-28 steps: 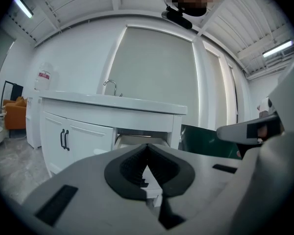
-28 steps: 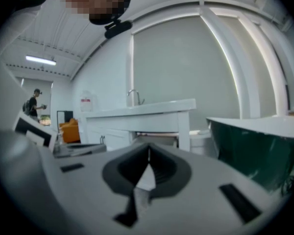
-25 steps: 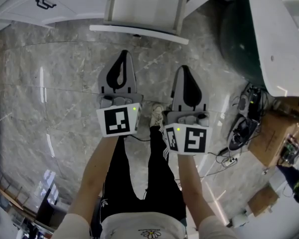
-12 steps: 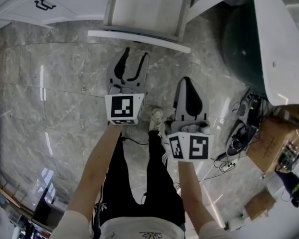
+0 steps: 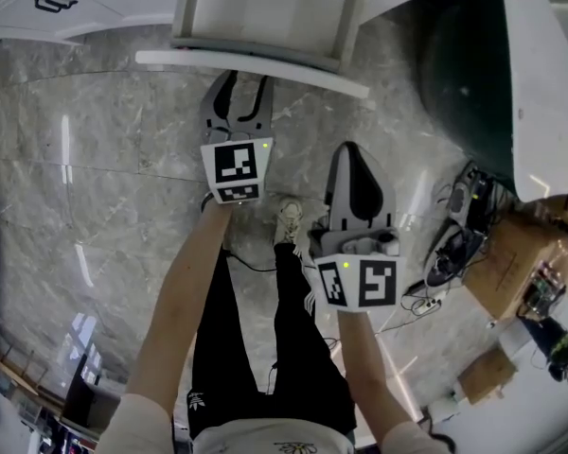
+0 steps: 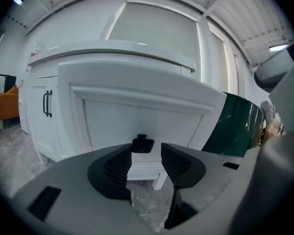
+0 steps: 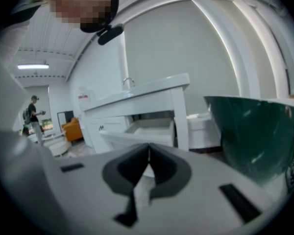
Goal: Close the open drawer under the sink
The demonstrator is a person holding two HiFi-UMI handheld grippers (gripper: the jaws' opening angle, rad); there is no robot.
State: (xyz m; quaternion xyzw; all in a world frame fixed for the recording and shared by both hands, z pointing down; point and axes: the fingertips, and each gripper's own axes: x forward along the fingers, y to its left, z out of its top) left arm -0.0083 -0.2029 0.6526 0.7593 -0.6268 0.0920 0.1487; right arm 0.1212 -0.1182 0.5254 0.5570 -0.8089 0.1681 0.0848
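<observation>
My left tongs (image 6: 144, 163) are opening with nothing between them, aimed at the small dark handle (image 6: 142, 144) low on the front of the open drawer (image 5: 265, 64). The drawer juts toward me from the white cabinet (image 5: 95, 3) at the far side, and my right tongs (image 7: 148, 166) hang nearer and to the right, pressed together and empty. I judge the risk is that the spread left tongs straddle the handle and snag on it, or push off-centre so the drawer skews and jams.

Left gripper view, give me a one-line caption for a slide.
Left gripper, jaws opening with nothing between them, facing the black handle of the open white drawer.
</observation>
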